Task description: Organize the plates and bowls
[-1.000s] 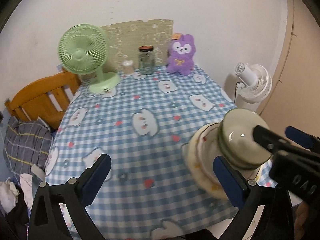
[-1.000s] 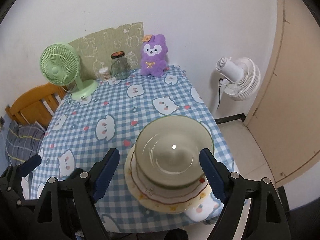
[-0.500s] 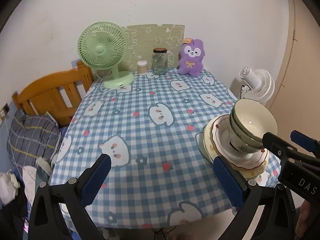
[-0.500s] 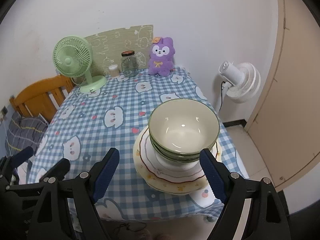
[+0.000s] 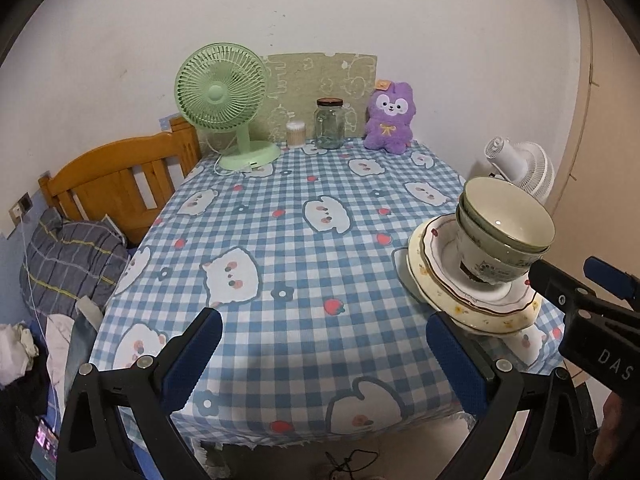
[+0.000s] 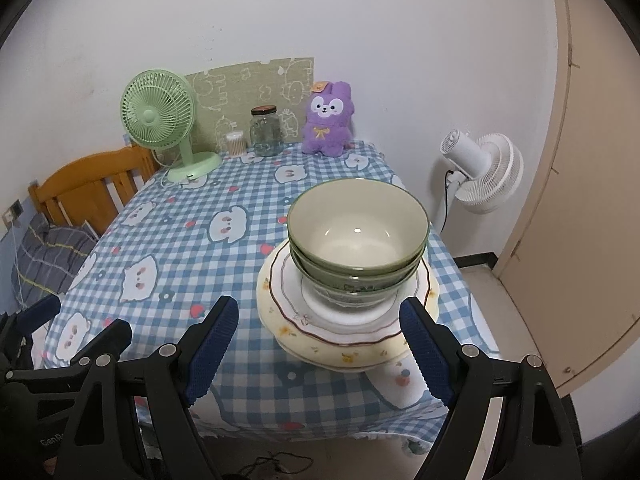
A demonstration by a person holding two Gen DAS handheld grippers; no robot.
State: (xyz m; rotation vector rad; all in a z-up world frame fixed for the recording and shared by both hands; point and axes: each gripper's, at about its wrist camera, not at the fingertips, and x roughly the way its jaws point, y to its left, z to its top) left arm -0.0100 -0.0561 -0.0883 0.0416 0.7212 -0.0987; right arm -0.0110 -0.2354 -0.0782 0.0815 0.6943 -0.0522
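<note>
White letters "DAS" mark the right gripper (image 5: 592,284) body (the rest is cut off). Green-rimmed bowls (image 6: 358,236) sit nested on scalloped plates (image 6: 348,320) near the bench's (image 6: 192,248) front right corner; the bowl count is hard to tell. Both the right and left gripper (image 5: 320,356) have fingers spread, gripping nothing.

The left gripper (image 5: 324,356) fills the bottom of its own view, its two blue-padded fingers (image 5: 194,356) spread wide apart and holding nothing. The right gripper (image 6: 320,344) sits likewise along the bottom of its view, fingers (image 6: 426,350) wide apart and empty. In the left wrist view, the right gripper's black body juts in from the lower right edge.
</note>
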